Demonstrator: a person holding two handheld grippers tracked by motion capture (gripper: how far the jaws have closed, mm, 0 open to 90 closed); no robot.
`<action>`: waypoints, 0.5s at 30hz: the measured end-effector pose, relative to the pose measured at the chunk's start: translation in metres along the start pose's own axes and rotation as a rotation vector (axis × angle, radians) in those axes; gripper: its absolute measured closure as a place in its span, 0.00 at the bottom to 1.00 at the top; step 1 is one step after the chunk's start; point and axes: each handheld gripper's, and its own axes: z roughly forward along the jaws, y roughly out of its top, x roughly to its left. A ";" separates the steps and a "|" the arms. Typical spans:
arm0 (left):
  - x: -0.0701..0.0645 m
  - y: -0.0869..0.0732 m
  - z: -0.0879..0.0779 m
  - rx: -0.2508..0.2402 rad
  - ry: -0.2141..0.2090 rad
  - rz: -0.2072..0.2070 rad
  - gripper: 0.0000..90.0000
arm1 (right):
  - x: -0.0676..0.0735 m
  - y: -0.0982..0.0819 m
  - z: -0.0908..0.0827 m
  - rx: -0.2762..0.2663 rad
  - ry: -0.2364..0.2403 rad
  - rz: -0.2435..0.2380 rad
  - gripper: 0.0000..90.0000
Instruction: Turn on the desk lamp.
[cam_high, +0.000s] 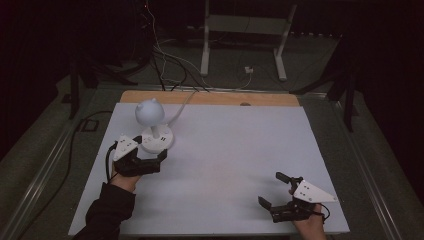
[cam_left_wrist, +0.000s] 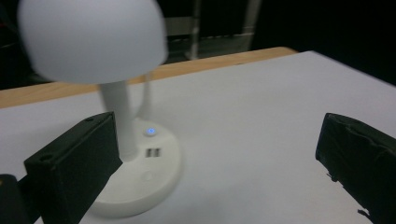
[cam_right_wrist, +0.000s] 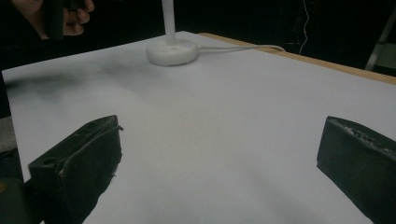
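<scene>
My left tool (cam_high: 148, 150) sits spread wide at the white desk lamp (cam_high: 152, 125), its near jaw just beside the round base (cam_left_wrist: 144, 179), nothing gripped; the lamp stands upright at the worktop's (cam_high: 235, 150) far left; my right tool (cam_high: 275, 191) rests near the front right edge, spread and empty, well apart.

The room is dim, with black walls or curtains closing in at the back and both sides. A white sheet (cam_high: 240, 165) covers the table, leaving a strip of bare wooden edge (cam_high: 210, 98) along the far side. Grey floor (cam_high: 310, 60) surrounds it. Beyond the table stands a white metal frame (cam_high: 245, 30), perhaps a stand's legs. Dark cables (cam_high: 165, 65) trail over the floor, and black stand legs (cam_high: 347, 95) rise at the right.
</scene>
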 end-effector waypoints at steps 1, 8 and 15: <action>0.000 0.000 0.000 0.000 0.000 0.000 0.00 | 0.000 0.000 0.000 0.001 0.000 -0.002 0.00; 0.001 0.003 0.008 0.024 0.053 -0.056 0.00 | -0.001 0.000 0.000 0.001 0.000 0.002 0.00; -0.001 0.004 0.020 0.071 0.115 -0.041 0.00 | -0.001 0.000 0.000 -0.002 0.001 0.004 0.00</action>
